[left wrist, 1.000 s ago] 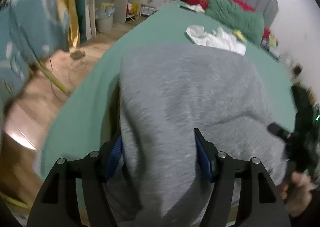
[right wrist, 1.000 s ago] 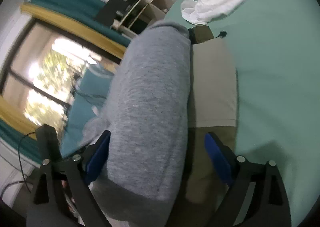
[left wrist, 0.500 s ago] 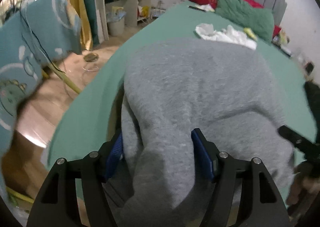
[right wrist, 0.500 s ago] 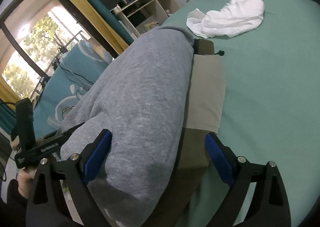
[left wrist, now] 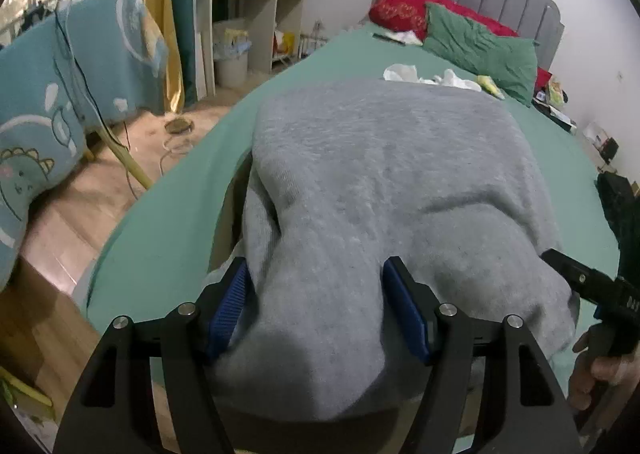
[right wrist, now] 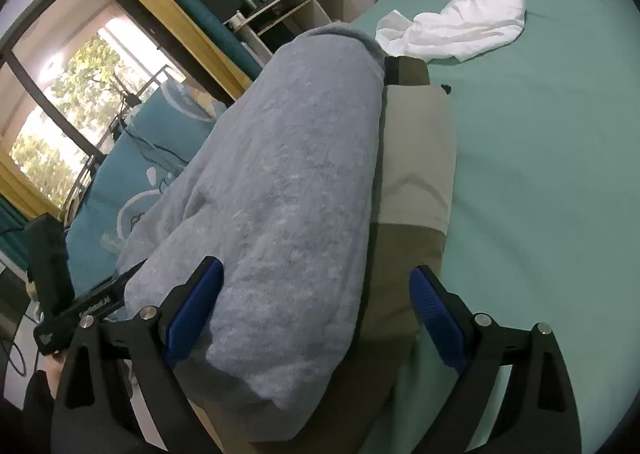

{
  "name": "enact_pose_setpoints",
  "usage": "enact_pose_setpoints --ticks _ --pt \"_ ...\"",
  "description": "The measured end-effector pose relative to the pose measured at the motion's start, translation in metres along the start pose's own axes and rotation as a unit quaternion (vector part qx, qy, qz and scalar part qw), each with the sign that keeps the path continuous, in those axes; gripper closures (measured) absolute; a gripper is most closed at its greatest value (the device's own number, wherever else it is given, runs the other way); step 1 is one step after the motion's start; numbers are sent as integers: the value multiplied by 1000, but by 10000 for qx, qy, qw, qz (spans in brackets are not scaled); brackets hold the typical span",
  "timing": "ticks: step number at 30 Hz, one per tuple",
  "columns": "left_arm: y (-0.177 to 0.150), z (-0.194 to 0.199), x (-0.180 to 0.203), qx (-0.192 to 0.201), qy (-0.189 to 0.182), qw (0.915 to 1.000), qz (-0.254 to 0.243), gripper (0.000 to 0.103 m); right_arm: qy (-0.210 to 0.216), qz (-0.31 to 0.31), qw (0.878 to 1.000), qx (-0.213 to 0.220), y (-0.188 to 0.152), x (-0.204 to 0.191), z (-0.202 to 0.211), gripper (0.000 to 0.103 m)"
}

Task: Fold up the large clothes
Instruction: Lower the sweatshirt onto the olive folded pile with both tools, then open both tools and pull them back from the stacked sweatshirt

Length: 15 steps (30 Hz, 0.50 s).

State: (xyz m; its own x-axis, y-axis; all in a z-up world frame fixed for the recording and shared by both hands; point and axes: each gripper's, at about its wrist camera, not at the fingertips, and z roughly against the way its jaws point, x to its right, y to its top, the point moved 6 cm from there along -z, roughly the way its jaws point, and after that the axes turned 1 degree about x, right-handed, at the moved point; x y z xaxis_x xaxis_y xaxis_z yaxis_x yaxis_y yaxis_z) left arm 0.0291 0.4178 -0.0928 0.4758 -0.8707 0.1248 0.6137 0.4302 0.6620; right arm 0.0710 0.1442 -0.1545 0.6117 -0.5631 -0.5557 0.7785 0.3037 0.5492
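A thick grey sweatshirt [left wrist: 384, 181] lies folded on the green bed [left wrist: 168, 213], on top of an olive and beige garment [right wrist: 416, 141]. My left gripper [left wrist: 316, 298] has its blue pads on both sides of a bunched part of the sweatshirt's near edge and pinches it. My right gripper [right wrist: 316, 302] is open wide; its jaws straddle the near end of the sweatshirt [right wrist: 288, 189] and the olive garment without pressing them. The right gripper also shows at the right edge of the left wrist view [left wrist: 584, 286].
A crumpled white garment [right wrist: 460, 29] lies further up the bed [right wrist: 540, 157]. Green and red pillows [left wrist: 480, 41] lean on the grey headboard. A teal cartoon blanket [left wrist: 52, 101] hangs at the left over a wooden floor. A desk and bin stand beyond.
Both grippers have stayed at the sweatshirt's near edge while the views tilted up and steadied. The left pads have closed in a little on the bunched cloth.
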Motion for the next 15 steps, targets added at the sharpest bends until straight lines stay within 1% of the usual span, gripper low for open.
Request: enact_pose_setpoints --ticks 4,7,9,11,13,15 --pt "-9 1 -4 -177 -2 9996 227 32 10 42 9999 -147 -5 -3 2 10" --pt "-8 9 0 -243 98 9993 250 32 38 73 9994 -323 -9 -4 7 10" --pt "-6 20 7 -154 146 9997 115 32 29 118 9992 -386 -9 -3 12 10" --pt "-6 34 14 -18 285 9996 -40 32 -3 204 9985 -507 -14 -2 20 10" --pt "-6 52 22 179 386 9990 -144 32 -22 264 9982 -532 -19 0 29 10" --pt "-6 67 27 347 450 9983 -154 31 -162 499 9969 -580 -29 2 40 10"
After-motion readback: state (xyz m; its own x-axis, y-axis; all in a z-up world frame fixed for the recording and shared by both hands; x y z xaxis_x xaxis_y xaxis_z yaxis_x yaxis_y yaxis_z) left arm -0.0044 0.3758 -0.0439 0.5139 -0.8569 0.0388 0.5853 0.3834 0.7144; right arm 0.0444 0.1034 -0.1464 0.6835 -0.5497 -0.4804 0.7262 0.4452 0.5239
